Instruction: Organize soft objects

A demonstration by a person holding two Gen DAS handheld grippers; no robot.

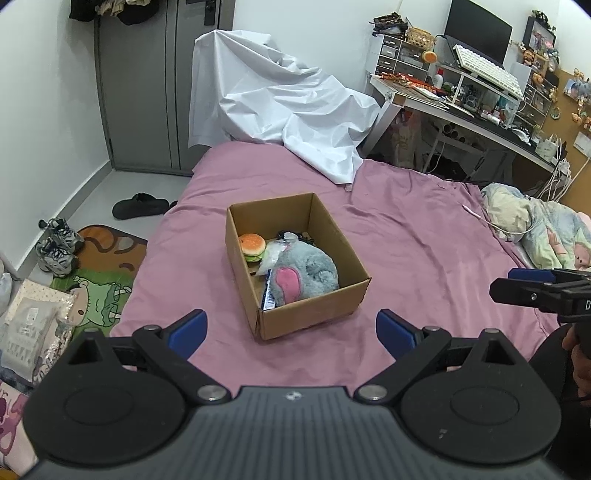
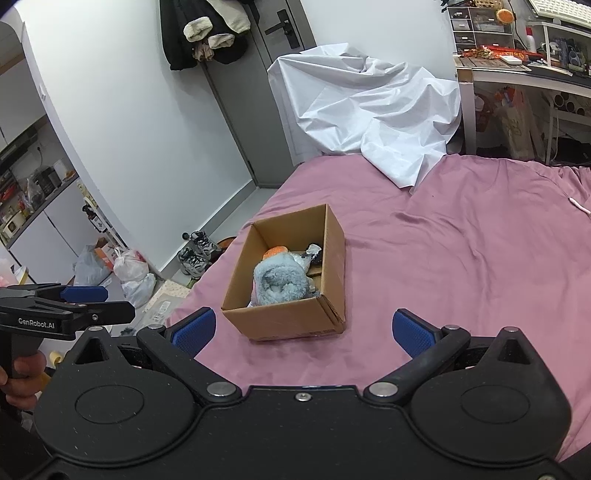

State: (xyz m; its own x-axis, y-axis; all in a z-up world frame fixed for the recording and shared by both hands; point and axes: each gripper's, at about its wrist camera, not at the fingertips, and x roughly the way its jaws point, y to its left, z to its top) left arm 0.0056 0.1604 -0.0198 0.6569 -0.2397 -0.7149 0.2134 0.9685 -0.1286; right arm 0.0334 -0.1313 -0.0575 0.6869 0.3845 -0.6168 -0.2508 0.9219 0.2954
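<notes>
Cardboard box point(image 1: 295, 299) of soft toys ahead of both spread grippers point(image 1: 290, 328), perhaps near

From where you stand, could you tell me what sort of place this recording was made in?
Most likely a small bedroom in a home: a bed with a pink sheet fills the middle, a cluttered desk with a monitor stands beside it, and sneakers sit on the floor by the door.

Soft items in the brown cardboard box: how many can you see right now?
3: grey-and-pink plush toy at the near side, burger-shaped toy by the left wall, clear plastic packet between them. A dark item behind; more may be hidden.
</notes>
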